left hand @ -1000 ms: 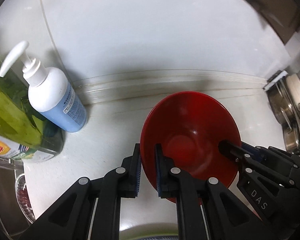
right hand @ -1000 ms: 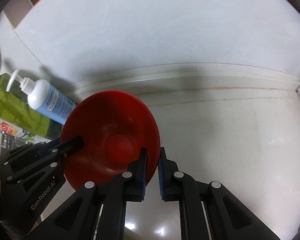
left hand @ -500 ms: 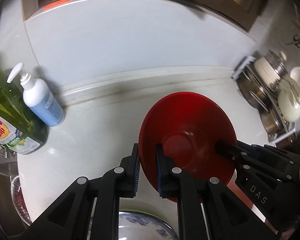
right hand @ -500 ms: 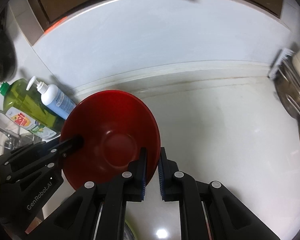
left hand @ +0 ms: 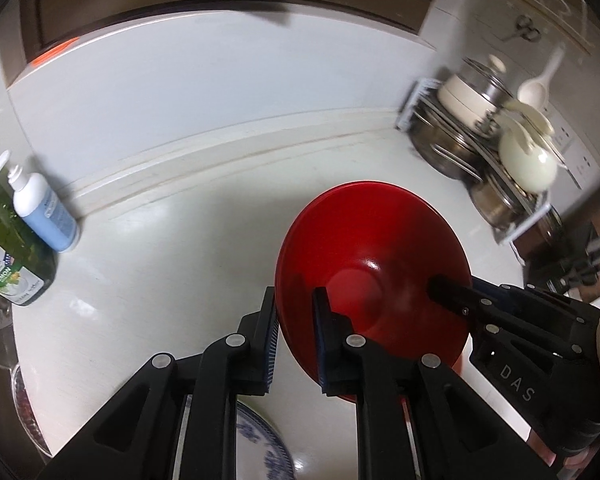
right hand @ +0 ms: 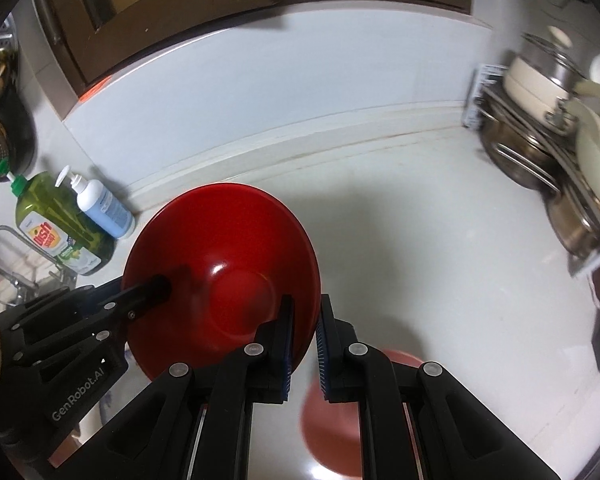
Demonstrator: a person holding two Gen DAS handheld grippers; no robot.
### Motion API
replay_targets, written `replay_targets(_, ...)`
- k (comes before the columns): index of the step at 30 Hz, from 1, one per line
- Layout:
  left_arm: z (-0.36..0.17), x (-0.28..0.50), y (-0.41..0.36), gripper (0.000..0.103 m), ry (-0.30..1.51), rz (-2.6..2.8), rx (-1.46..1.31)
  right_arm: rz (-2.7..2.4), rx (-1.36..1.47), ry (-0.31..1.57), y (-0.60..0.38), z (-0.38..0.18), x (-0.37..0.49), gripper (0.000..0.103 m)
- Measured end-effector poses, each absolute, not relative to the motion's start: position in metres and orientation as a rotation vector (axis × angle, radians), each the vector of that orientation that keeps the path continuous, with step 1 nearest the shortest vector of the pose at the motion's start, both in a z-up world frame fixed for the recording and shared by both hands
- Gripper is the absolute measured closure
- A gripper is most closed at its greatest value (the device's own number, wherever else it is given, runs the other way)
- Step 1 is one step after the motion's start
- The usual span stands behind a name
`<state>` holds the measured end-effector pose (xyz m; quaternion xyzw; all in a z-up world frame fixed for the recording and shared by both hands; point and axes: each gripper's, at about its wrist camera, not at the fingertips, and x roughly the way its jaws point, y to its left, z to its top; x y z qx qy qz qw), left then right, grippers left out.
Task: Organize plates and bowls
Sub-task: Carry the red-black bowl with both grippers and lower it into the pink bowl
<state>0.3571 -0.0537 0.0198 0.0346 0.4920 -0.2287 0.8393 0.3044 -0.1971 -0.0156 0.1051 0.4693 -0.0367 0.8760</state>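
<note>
Both grippers clamp one red bowl (left hand: pixel 374 276) by its rim and hold it tilted above the white counter (left hand: pixel 172 264). The left gripper (left hand: pixel 296 340) pinches the bowl's left edge, one finger inside the bowl and one outside. The right gripper (right hand: pixel 303 348) grips the opposite edge the same way, its inner finger lying against the red wall. Each gripper shows in the other's view, reaching into the bowl from the far side.

At the counter's back left corner a green dish soap bottle (right hand: pixel 56 232) stands just beside a white pump bottle (right hand: pixel 104 208), near a faucet (right hand: pixel 8 256). On the right edge a rack (left hand: pixel 484 156) holds steel pots and cream-coloured ware, blurred. Below the bowl, at the counter's near edge, part of a blue-patterned plate (left hand: pixel 260 444) peeks between the left gripper's fingers, and a pinkish bowl (right hand: pixel 332 428), blurred, lies under the right gripper.
</note>
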Motion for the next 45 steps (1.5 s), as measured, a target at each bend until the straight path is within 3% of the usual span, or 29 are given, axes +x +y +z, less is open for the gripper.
replay_targets(20, -0.013, 0.305, -0.105, 0.085, 1.137, -0.6, 0.153, -0.188, 0.275, 0.999, -0.25, -0.038, 0.233, 0.091)
replay_targets(45, -0.055, 0.295, -0.136, 0.085, 1.196, -0.558, 0.256, -0.177, 0.319, 1.107, -0.275, -0.091, 0.221, 0.09)
